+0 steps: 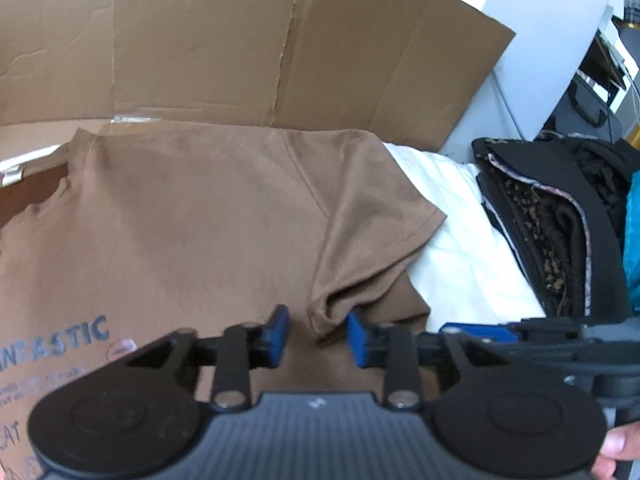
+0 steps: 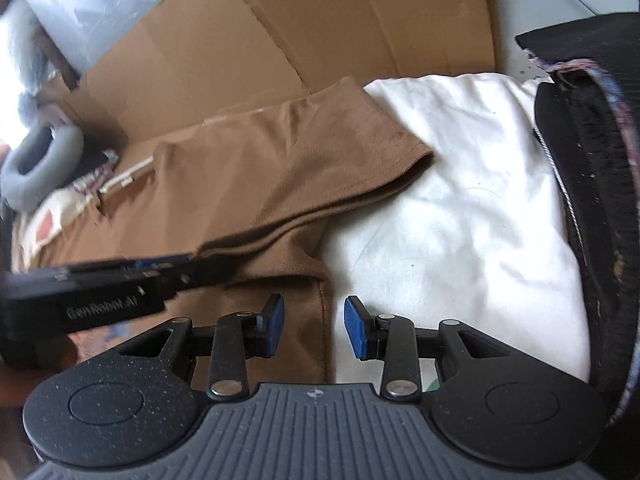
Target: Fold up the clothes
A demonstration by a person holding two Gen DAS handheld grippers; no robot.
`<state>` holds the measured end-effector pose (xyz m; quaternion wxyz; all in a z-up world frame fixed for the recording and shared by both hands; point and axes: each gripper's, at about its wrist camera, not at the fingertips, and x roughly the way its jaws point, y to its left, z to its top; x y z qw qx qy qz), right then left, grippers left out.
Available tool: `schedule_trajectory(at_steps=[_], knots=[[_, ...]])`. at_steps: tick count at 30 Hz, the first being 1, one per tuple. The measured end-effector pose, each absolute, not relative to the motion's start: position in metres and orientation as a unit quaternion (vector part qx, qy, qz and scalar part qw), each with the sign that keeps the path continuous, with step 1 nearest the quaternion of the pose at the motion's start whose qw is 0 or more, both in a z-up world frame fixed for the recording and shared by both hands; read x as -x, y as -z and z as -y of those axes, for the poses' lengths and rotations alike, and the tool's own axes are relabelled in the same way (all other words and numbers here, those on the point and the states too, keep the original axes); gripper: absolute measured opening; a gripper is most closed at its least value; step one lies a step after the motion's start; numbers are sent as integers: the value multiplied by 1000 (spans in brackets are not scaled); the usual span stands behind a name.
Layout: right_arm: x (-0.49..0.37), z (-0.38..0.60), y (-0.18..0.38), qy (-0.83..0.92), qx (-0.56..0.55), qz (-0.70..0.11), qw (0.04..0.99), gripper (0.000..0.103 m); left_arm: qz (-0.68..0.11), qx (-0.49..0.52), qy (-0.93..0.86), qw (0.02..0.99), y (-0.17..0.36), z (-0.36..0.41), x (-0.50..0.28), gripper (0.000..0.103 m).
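Lettering in dark blue runs across the chest of the brown T-shirt [image 1: 192, 216]: "ANTASTIC" can be read in the left wrist view, cut off at the frame's edge, with a small pink round mark just under it; the lines below are too blurred to read, apart from "CAT" lower down. The shirt lies flat on a sheet of cardboard [image 1: 248, 40], its sleeve [image 1: 372, 208] spilling over onto a white cloth [image 2: 460, 184] beside it. A pile of dark clothes [image 1: 560, 216] sits past the white cloth. The left tool [image 1: 318, 334] hangs just over the sleeve's folded hem, blue pads apart, nothing pinched between them. The right tool [image 2: 314, 326] hovers over the shirt's side edge where it meets the white cloth, jaws likewise spread and empty. In the right wrist view the left tool's black body reads "GenRobot.AI". A grey padded ring [image 2: 40, 160] lies near the collar.
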<state>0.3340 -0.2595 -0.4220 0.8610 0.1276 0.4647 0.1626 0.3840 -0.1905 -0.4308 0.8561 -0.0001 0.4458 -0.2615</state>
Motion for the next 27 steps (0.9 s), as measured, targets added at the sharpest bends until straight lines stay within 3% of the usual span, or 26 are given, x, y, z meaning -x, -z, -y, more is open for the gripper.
schedule_trajectory(at_steps=[4,6,11,15,27], knots=[[-338,251,427,-162,-104,-461,866,38,-440,0,267,858,428,192,-383,17],[-338,249,428,-162,-93,-458,869,37,-436,-2,270,858,426,193,-382,16],[-337,248,430,-159,-66,-451,876,25,-424,-2,275,863,415,195,-378,9],[-337,251,431,-157,-63,-450,877,20,-415,3,270,869,406,191,-372,7],[-338,253,433,-158,-60,-445,879,18,-442,63,216,868,414,164,-357,6]])
